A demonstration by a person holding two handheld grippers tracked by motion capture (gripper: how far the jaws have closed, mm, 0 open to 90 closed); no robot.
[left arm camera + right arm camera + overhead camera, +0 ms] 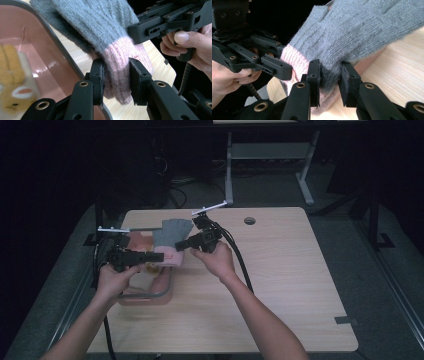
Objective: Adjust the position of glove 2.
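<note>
You have a knitted glove (171,236) in hand: grey wool over palm and finger part, with a ribbed pink cuff (119,65); it hangs stretched in the air above the wooden surface (280,285), beside a pink tub; the cuff end is pinched, the grey part bunched.

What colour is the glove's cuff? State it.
Pink; the rest of the knitted glove is grey. The cuff shows best in the left gripper view.

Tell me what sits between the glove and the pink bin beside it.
Nothing visible: the glove hangs clamped in both claws, left claw on its pink cuff, right claw on the grey knit, right above the pink bin.
</note>
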